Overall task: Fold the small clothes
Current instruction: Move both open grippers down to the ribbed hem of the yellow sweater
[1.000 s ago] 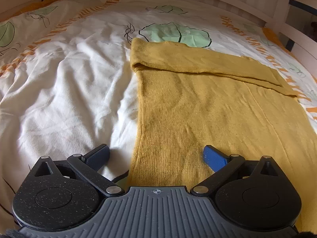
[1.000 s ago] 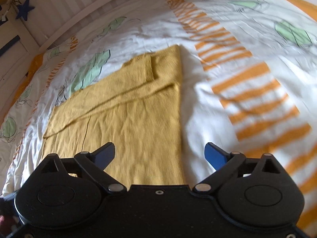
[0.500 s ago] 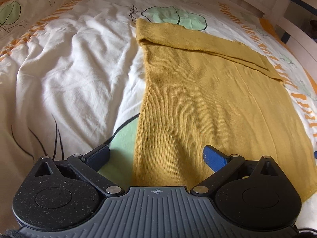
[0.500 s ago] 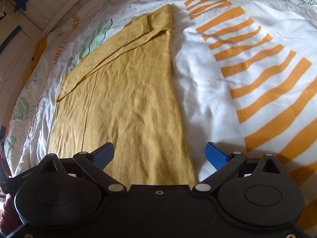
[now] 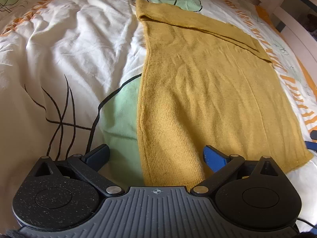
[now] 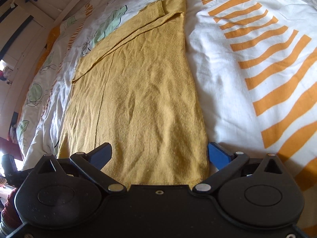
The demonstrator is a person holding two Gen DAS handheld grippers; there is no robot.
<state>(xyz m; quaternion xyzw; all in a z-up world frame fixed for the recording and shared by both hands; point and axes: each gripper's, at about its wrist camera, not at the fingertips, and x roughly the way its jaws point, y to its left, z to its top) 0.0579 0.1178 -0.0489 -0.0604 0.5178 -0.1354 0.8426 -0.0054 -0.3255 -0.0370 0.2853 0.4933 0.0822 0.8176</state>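
A mustard yellow knit sweater [image 5: 208, 91] lies flat on the bed, its sleeves folded across the far end. It also shows in the right wrist view [image 6: 138, 99]. My left gripper [image 5: 156, 155] is open and straddles the sweater's near left corner, its left finger over the sheet. My right gripper [image 6: 159, 153] is open and straddles the near right corner, its right finger [image 6: 218, 155] over the sheet. Neither holds the cloth.
A white duvet [image 5: 69, 49] with green leaf prints and orange stripes [image 6: 267, 69] covers the bed. A white wooden bed rail [image 6: 59, 0] runs along the far side. The right gripper's blue tip [image 5: 312, 144] shows at the left view's right edge.
Both grippers have drawn back toward the sweater's near hem and come lower. The hem corners now sit between the open fingers. The sweater has not moved.
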